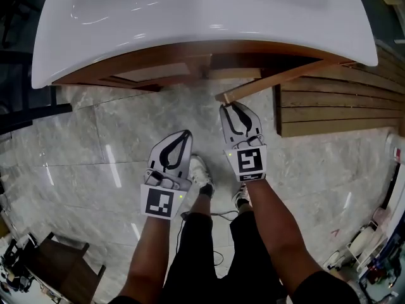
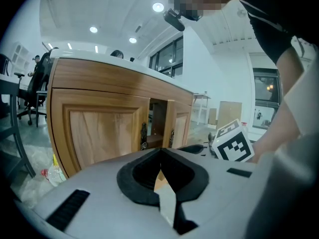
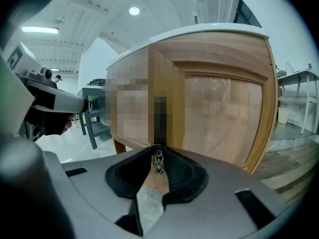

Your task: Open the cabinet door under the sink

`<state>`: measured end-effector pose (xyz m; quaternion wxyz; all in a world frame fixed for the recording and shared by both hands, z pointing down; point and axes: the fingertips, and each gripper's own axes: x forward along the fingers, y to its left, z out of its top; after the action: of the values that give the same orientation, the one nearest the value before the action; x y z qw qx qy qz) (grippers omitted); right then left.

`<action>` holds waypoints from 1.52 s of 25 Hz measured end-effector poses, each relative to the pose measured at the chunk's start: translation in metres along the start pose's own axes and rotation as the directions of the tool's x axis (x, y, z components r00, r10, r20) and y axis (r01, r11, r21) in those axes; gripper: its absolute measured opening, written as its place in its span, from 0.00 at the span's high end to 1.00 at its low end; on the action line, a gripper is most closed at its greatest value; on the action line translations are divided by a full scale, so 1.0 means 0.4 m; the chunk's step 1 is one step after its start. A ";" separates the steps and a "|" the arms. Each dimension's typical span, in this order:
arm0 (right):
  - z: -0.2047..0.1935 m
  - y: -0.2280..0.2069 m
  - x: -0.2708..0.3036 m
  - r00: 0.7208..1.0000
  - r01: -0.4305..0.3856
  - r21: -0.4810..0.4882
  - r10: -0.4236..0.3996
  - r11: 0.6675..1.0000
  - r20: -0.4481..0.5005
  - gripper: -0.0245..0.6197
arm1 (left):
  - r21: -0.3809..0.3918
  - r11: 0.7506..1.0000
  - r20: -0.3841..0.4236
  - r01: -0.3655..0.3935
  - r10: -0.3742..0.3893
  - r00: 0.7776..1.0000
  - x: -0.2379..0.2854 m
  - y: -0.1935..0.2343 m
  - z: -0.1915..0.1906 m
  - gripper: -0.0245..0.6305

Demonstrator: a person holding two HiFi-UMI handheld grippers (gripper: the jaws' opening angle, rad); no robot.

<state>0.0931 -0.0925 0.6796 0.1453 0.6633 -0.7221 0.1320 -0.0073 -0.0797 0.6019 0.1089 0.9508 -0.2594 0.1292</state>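
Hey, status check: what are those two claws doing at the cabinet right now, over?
Right claw shut on door handle. Left claw shut, empty. Cabinet door partly open. Nothing seen blocking.

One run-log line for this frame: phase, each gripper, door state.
phase: door grasped | right gripper: shut on door handle | left gripper: shut, empty | cabinet door: ajar

I see the white ceramic sink (image 1: pixel 190 24) cut off by the head view's top edge; its rim hides most of the brown wooden cabinet (image 1: pixel 158 73) beneath.
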 end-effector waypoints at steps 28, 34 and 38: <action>-0.141 -0.081 -0.362 0.926 -0.375 -0.199 0.373 0.905 -0.050 0.82 | 0.020 1.000 -0.027 -0.012 0.013 1.000 0.073 -0.328 0.005 0.93; -0.177 -0.141 -0.441 0.894 -0.447 -0.231 0.444 0.865 -0.066 0.82 | 0.035 0.999 -0.021 -0.010 0.011 1.000 0.110 -0.391 0.016 0.93; -0.199 -0.181 -0.476 0.895 -0.445 -0.214 0.438 0.870 -0.082 0.82 | 0.033 0.999 -0.016 0.005 -0.004 1.000 0.140 -0.424 0.023 0.93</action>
<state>0.1826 0.1068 0.6796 0.1972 0.4579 -0.8623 0.0886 0.1293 0.0344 0.5863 0.0957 0.9520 -0.2543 0.1409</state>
